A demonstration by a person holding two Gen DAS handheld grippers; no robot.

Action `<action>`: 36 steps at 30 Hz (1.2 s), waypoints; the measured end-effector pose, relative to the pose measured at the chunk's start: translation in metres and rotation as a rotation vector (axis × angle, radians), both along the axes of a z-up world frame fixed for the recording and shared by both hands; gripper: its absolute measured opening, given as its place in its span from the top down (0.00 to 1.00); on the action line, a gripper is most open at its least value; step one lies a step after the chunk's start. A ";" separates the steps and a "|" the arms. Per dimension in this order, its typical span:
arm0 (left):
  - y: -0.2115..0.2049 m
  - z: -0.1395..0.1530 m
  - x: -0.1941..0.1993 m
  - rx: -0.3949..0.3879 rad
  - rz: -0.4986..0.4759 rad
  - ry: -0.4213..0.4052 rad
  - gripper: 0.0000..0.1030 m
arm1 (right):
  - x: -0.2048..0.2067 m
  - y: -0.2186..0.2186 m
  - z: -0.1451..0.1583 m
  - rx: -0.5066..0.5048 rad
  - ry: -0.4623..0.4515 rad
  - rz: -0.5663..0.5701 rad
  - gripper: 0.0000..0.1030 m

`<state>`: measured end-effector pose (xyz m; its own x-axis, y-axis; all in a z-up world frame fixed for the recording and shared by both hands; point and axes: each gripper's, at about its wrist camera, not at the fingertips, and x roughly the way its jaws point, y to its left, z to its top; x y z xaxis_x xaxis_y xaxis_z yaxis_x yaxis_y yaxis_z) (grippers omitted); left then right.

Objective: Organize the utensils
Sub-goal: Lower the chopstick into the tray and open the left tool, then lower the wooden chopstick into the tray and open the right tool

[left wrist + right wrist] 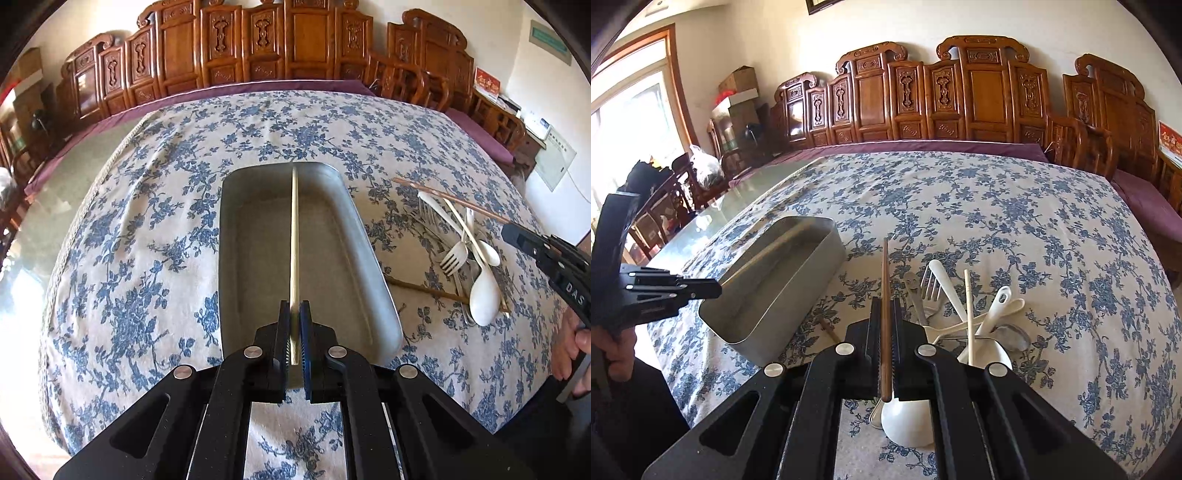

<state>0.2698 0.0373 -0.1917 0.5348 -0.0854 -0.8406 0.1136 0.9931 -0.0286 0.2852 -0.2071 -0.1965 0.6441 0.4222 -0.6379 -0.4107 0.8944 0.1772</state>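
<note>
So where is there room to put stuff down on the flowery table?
The metal tray is bare inside. The tablecloth is free to the tray's left and beyond it toward the wooden chairs. It is crowded to the tray's right, where forks, spoons and chopsticks lie in a pile.

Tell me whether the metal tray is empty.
Empty: the metal tray shows bare floor; the pale chopstick is clamped above it.

White "DAS" — on the right gripper [517, 236] (black body)
</note>
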 end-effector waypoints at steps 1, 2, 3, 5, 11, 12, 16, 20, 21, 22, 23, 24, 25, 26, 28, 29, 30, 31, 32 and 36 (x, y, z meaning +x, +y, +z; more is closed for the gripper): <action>0.001 0.000 0.001 0.000 0.003 -0.003 0.96 | 0.000 0.001 -0.001 -0.004 0.002 0.001 0.95; 0.002 0.000 0.001 -0.007 0.005 -0.011 0.96 | 0.000 0.001 -0.002 -0.007 0.004 0.001 0.95; 0.005 -0.001 0.001 -0.017 0.007 -0.017 0.96 | 0.001 0.002 -0.003 -0.011 0.006 0.000 0.95; 0.009 -0.002 0.000 -0.038 0.013 -0.028 0.96 | 0.000 0.003 -0.004 -0.014 0.007 -0.002 0.95; 0.022 0.002 -0.006 -0.044 0.029 -0.086 0.96 | -0.007 0.015 0.004 -0.013 -0.007 0.006 0.95; 0.024 0.004 -0.007 -0.041 0.030 -0.099 0.96 | -0.006 0.019 0.005 -0.025 -0.010 0.005 0.95; 0.034 0.008 -0.007 -0.042 0.035 -0.125 0.95 | -0.007 0.034 0.013 -0.058 -0.038 0.012 0.95; 0.047 0.009 -0.006 -0.051 0.047 -0.133 0.95 | -0.007 0.047 0.027 -0.058 -0.067 0.022 0.95; 0.051 0.009 -0.006 -0.056 0.051 -0.134 0.95 | -0.008 0.051 0.032 -0.058 -0.077 0.029 0.95; 0.055 0.009 -0.006 -0.061 0.057 -0.135 0.95 | -0.008 0.055 0.037 -0.053 -0.083 0.036 0.95; 0.058 0.009 -0.006 -0.064 0.062 -0.138 0.95 | -0.008 0.058 0.040 -0.044 -0.083 0.043 0.95; 0.060 0.010 -0.007 -0.066 0.067 -0.142 0.95 | -0.007 0.062 0.042 -0.035 -0.083 0.051 0.95; 0.063 0.011 -0.007 -0.065 0.071 -0.146 0.95 | -0.007 0.071 0.045 -0.026 -0.082 0.066 0.95; 0.065 0.012 -0.007 -0.057 0.078 -0.155 0.95 | -0.006 0.077 0.046 -0.025 -0.080 0.078 0.95; 0.069 0.014 -0.007 -0.045 0.089 -0.165 0.95 | -0.005 0.095 0.044 -0.036 -0.070 0.106 0.94; 0.071 0.014 -0.007 -0.046 0.092 -0.167 0.95 | -0.004 0.102 0.042 -0.045 -0.064 0.114 0.95; 0.072 0.015 -0.007 -0.050 0.095 -0.168 0.95 | -0.003 0.112 0.038 -0.056 -0.054 0.126 0.95; 0.074 0.015 -0.007 -0.051 0.097 -0.169 0.95 | -0.002 0.121 0.034 -0.066 -0.046 0.134 0.95; 0.075 0.016 -0.007 -0.048 0.100 -0.172 0.95 | -0.001 0.128 0.029 -0.074 -0.038 0.138 0.94; 0.077 0.015 -0.008 -0.038 0.104 -0.174 0.95 | 0.008 0.152 0.010 -0.107 -0.001 0.137 0.94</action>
